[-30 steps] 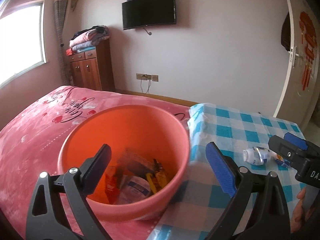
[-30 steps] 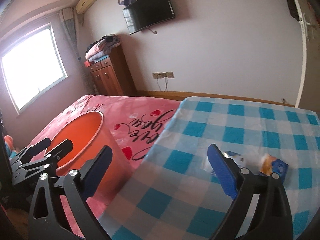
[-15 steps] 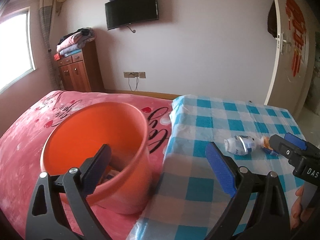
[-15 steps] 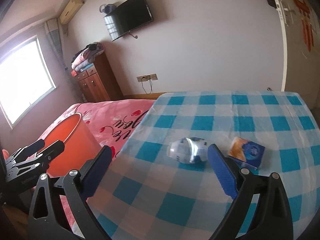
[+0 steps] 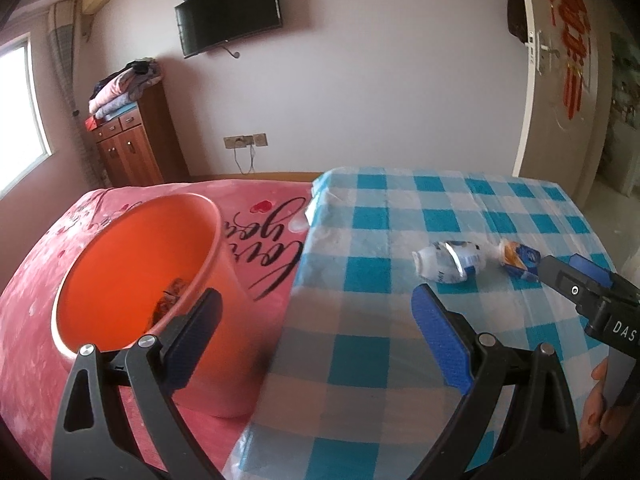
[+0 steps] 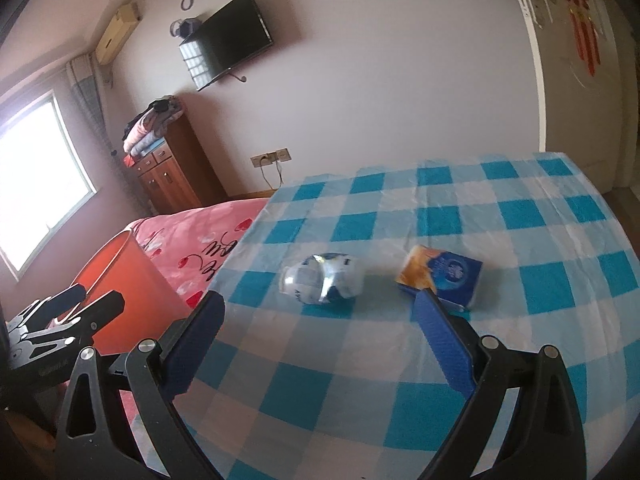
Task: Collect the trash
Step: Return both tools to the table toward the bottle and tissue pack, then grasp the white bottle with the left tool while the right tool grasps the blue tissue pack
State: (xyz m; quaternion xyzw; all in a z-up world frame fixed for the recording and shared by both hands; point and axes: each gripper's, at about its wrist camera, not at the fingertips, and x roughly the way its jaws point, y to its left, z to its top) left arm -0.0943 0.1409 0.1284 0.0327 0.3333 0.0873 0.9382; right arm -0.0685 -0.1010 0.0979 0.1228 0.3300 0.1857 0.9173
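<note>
A crushed clear bottle with a blue-and-white label (image 6: 322,282) lies on the blue-checked tablecloth (image 6: 460,208), with a small blue-and-orange packet (image 6: 442,274) to its right. Both also show in the left wrist view: the bottle (image 5: 450,266) and the packet (image 5: 518,258). An orange bucket (image 5: 136,280) stands on the pink bed, left of the table, with some trash inside. My right gripper (image 6: 320,340) is open and empty, a short way in front of the bottle. My left gripper (image 5: 316,334) is open and empty, above the gap between bucket and table.
A pink bedspread with black lettering (image 5: 264,240) lies under the bucket. A wooden cabinet (image 5: 132,144) with folded clothes stands at the far wall, under a wall television (image 5: 228,12). A white door (image 5: 568,80) is at the right.
My left gripper has swung right, from over the bucket toward the table edge. My right gripper has moved forward and right, bringing the bottle and packet closer and between its fingers' line.
</note>
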